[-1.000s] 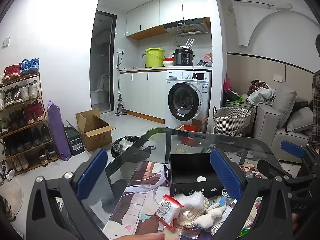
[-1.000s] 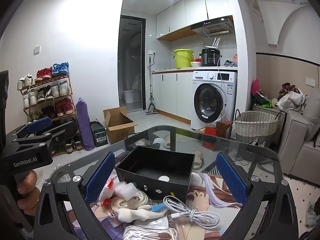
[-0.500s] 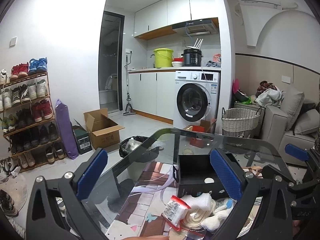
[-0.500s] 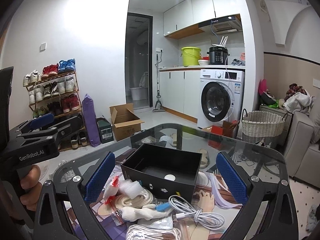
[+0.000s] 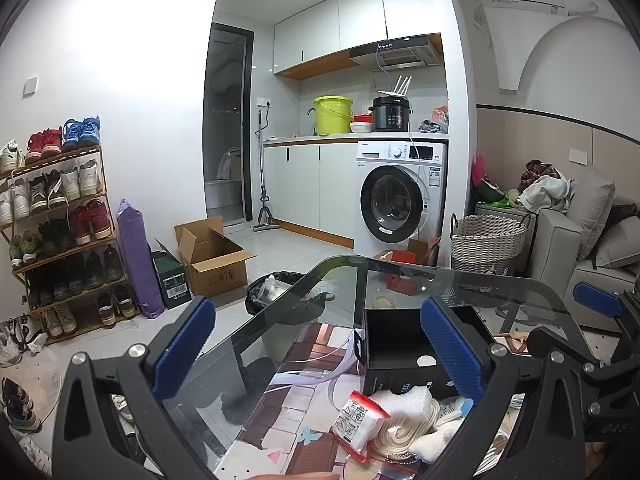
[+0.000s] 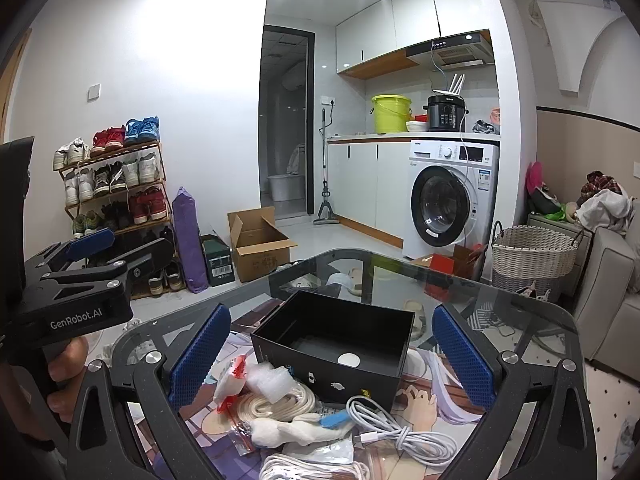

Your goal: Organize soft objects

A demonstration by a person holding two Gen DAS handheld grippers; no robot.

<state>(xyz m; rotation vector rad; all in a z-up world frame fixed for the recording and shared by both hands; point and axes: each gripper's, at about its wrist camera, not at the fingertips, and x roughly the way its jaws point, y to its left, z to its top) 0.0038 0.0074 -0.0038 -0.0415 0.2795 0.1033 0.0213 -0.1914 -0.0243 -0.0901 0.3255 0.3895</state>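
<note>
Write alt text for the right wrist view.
The open right gripper hovers over a glass table where a black box sits open behind a pile of soft items: coiled white rope, foam and a white cable. The left gripper is at the left edge.

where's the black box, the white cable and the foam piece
black box [image 6: 320,360], right wrist view, on its front wall
white cable [image 6: 404,432], right wrist view, on its coiled middle
foam piece [image 5: 404,400], left wrist view, on its top face

Bright indoor light, sharp fisheye views.
Ceiling light glares off the white wall [image 5: 132,60]; edges curve and darken.
</note>
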